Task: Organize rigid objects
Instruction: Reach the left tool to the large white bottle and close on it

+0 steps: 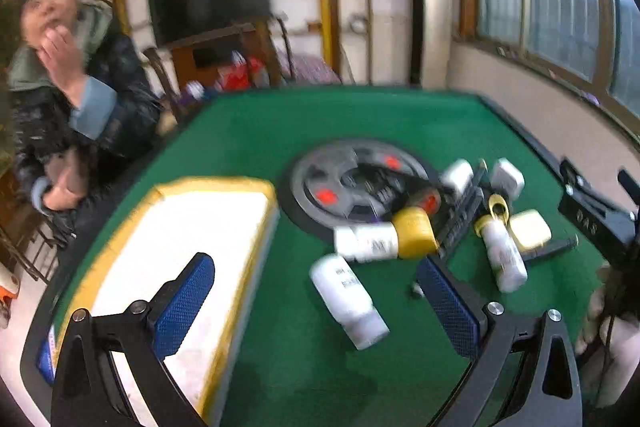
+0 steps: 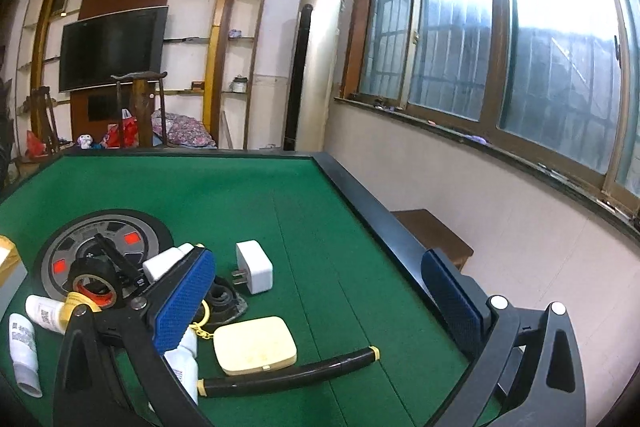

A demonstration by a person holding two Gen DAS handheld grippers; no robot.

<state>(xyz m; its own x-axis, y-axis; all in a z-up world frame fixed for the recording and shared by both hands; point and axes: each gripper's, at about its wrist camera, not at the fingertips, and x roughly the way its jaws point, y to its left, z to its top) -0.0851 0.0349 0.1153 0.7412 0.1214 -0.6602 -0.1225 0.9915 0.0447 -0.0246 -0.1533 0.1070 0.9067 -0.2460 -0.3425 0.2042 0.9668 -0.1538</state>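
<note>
Apparently we have barely begun: our left gripper (image 1: 316, 301) and right gripper (image 2: 320, 297) both gape, holding nothing, the box (image 1: 192, 247) looks bare, and bottles (image 1: 348, 301), chargers (image 2: 255, 266) and tape (image 2: 94, 283) lie scattered on the desk (image 2: 260, 195).

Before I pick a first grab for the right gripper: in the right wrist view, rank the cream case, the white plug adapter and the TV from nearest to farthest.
1. Cream case: on the green felt, just right of the left finger.
2. White plug adapter: further up the felt, beyond the case.
3. TV: on the far wall, well past the table.
</note>
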